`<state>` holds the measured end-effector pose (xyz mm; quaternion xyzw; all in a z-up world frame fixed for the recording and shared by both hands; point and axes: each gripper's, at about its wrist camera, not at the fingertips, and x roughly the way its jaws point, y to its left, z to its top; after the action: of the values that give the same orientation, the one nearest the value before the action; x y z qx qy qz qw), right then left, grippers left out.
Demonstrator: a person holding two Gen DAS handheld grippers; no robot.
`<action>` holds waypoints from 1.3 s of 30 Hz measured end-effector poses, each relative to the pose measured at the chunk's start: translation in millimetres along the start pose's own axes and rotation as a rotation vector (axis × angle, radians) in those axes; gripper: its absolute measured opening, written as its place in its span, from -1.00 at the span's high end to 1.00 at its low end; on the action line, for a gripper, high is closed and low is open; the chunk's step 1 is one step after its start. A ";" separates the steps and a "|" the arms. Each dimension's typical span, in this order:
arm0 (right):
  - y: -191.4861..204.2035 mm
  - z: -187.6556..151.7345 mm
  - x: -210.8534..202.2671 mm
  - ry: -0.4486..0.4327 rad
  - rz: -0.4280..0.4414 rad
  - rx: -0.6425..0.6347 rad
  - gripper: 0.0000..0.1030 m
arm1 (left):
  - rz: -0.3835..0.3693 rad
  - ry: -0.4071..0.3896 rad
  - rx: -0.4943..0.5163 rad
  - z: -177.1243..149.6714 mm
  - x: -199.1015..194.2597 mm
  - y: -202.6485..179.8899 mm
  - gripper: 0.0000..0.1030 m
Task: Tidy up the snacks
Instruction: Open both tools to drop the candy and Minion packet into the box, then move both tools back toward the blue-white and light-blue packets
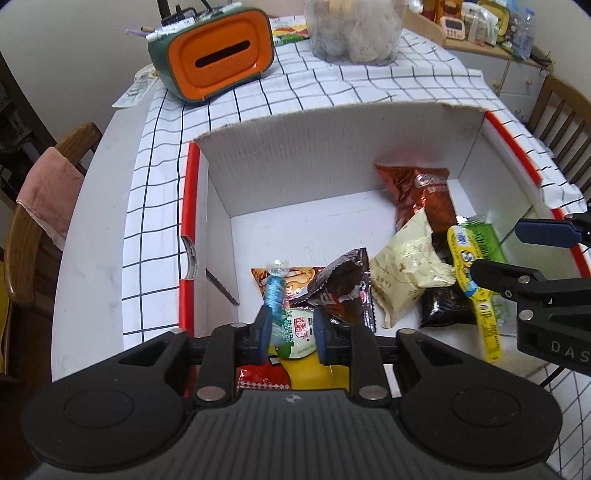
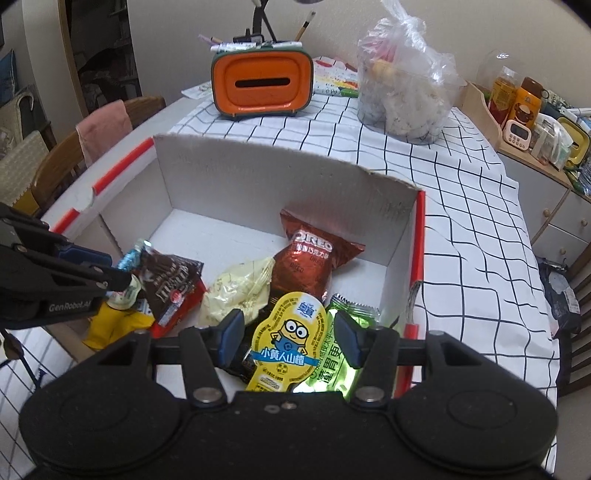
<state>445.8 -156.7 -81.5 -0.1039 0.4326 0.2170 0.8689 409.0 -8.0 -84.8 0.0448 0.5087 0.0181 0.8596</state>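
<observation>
A white cardboard box [image 1: 295, 155] with red edges holds several snack packs. My left gripper [image 1: 291, 332] hangs over its near left corner, jaws a little apart, with a green-and-white pack [image 1: 293, 328] with a blue twisted top lying between the fingers. A brown chocolate bag [image 1: 343, 284] lies beside it. My right gripper [image 2: 290, 338] stands open over the near right side. A yellow cartoon pack [image 2: 288, 339] lies between its pads with a gap on each side. A green pack [image 2: 351, 306], a cream bag [image 2: 240, 291] and a red-brown Oreo bag [image 2: 314, 254] lie close by.
An orange-and-green tissue box [image 1: 218, 55] and a clear plastic bag of food [image 1: 354, 33] stand on the checked cloth [image 1: 332, 85] behind the box. Wooden chairs [image 1: 37, 229] flank the table. A shelf of bottles [image 2: 517, 96] is at the far right.
</observation>
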 end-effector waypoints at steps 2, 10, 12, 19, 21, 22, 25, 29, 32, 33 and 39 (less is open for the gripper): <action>-0.8 0.2 -7.8 -0.010 0.012 0.013 -0.09 | -0.011 -0.011 -0.004 -1.3 -7.0 1.1 0.40; 2.1 -4.4 -43.8 -0.050 0.044 0.040 -0.17 | -0.044 -0.075 0.008 -11.4 -42.0 0.1 -0.08; 3.7 -6.3 -52.5 -0.059 0.049 0.049 -0.17 | -0.052 -0.089 0.013 -14.8 -51.0 0.3 -0.11; 11.9 -14.8 -81.5 -0.092 0.073 0.077 -0.41 | -0.081 -0.135 0.025 -29.4 -81.8 2.5 -0.29; 15.7 -18.1 -90.3 -0.104 0.081 0.080 -0.47 | -0.086 -0.148 0.029 -34.9 -90.0 4.2 -0.37; 18.0 -19.8 -94.4 -0.108 0.086 0.080 -0.48 | -0.088 -0.156 0.031 -37.6 -94.0 5.4 -0.41; 26.3 -25.5 -106.6 -0.122 0.092 0.076 -0.57 | -0.097 -0.176 0.029 -46.9 -104.5 9.8 -0.52; 37.6 -34.2 -119.6 -0.130 0.113 0.074 -0.67 | -0.106 -0.190 0.029 -61.3 -115.3 15.3 -0.59; 46.1 -42.2 -126.5 -0.132 0.125 0.072 -0.76 | -0.098 -0.199 0.031 -74.4 -121.5 19.2 -0.61; 48.8 -44.9 -128.3 -0.132 0.129 0.071 -0.79 | -0.099 -0.200 0.031 -79.0 -122.8 20.9 -0.62; 67.4 -64.9 -133.8 -0.120 0.158 0.047 -0.91 | -0.095 -0.198 0.016 -110.3 -129.1 33.4 -0.62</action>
<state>297.3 -159.4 -13.6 -0.0361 0.3916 0.2805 0.8756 250.6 21.8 -21.7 0.0290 0.4229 -0.0312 0.9052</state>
